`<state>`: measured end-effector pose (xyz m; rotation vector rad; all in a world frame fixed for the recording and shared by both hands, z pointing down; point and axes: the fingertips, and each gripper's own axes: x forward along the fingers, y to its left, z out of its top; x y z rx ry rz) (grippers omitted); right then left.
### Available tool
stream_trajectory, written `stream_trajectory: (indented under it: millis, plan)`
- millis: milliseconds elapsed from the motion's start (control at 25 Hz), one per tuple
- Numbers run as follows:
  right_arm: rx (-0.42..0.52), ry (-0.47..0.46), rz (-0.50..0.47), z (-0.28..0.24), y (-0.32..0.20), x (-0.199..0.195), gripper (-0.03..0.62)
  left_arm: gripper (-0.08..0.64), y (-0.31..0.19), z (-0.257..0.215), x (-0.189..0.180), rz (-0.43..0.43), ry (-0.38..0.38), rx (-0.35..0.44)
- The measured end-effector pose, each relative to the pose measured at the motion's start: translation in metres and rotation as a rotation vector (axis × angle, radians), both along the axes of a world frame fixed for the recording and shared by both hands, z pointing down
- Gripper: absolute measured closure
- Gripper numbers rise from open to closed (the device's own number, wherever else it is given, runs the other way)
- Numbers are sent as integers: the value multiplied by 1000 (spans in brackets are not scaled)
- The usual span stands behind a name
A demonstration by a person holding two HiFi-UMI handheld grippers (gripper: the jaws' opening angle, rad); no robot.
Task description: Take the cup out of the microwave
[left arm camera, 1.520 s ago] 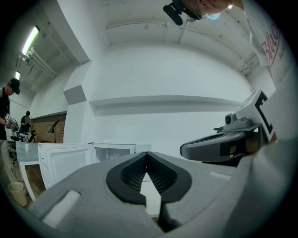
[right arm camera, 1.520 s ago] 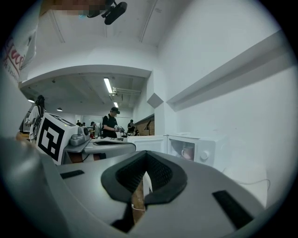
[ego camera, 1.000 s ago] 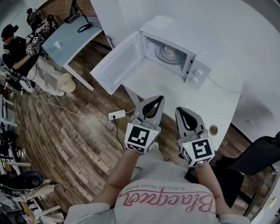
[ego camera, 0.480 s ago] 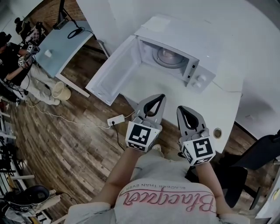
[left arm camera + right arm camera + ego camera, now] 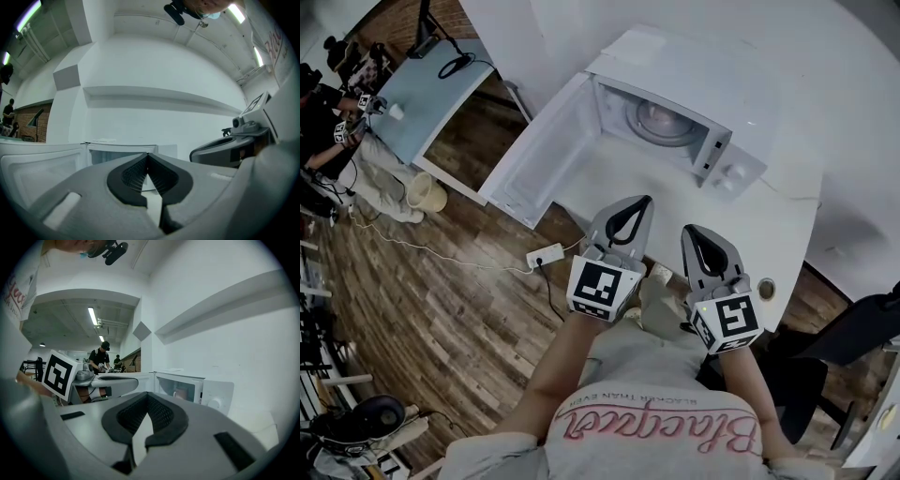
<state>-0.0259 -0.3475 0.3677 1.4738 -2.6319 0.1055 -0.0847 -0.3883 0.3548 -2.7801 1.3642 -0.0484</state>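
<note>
Cup: stands inside the open microwave, ahead and slightly right of the right gripper and well apart from it. The left gripper is level beside it. It appears upright, long axis vertical, mouth up. Both grippers' jaws are pressed together on nothing. Likely light, rigid and breakable, with a smooth wall, so grasp across the body or rim. Handle direction is unclear.

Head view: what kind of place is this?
Probably a lab or data-collection workroom, not a kitchen: microwave on a white table, power strip on the wood floor, another person at a second table.
</note>
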Motion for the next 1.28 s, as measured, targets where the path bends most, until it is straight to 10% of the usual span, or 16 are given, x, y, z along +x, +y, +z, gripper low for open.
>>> stream_trajectory:
  millis: [1280]
  plan:
    - [-1,-28,44,6,-142,-12,583,554,-159,38,-5,75,-31,-63]
